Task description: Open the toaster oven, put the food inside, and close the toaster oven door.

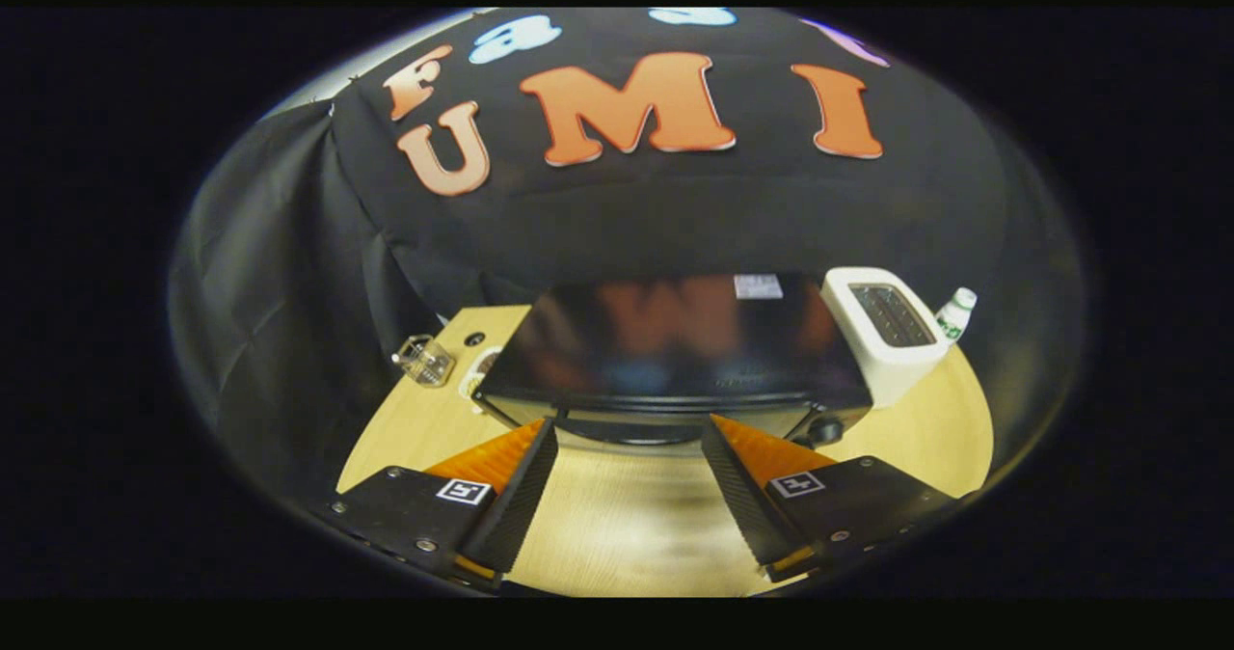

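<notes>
A black toaster oven (675,346) with a glossy top stands on the wooden table (627,525), seen from above and in front. Its front upper edge and a pale curved bar (627,435) lie just ahead of my fingertips. A dark knob (825,429) shows at the oven's front right corner. My gripper (629,423) is open, its fingers spread wide with only bare table between them. A white plate (475,377) peeks out beside the oven's left side, mostly hidden; what is on it I cannot make out.
A white slot toaster (887,330) stands against the oven's right side, with a small green-and-white bottle (955,313) behind it. A clear glass container (422,360) sits at the table's left edge. Black cloth walls close in behind and to the left.
</notes>
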`<control>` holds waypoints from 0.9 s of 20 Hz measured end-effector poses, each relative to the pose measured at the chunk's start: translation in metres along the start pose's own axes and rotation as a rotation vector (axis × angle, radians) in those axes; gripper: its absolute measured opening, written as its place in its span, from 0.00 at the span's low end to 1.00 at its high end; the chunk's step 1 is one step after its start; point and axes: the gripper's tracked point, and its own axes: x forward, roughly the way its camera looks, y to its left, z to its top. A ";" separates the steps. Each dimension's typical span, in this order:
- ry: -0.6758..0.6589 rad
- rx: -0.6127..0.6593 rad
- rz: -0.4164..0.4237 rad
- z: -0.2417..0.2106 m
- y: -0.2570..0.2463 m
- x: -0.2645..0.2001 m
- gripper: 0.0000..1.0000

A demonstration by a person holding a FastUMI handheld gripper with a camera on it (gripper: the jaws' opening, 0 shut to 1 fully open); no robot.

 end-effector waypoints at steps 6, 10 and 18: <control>-0.241 -0.001 -0.004 0.093 -0.003 -0.054 0.89; -0.378 -0.018 -0.012 0.141 -0.007 -0.087 0.89; -0.632 -0.101 -0.034 0.208 -0.003 -0.151 0.89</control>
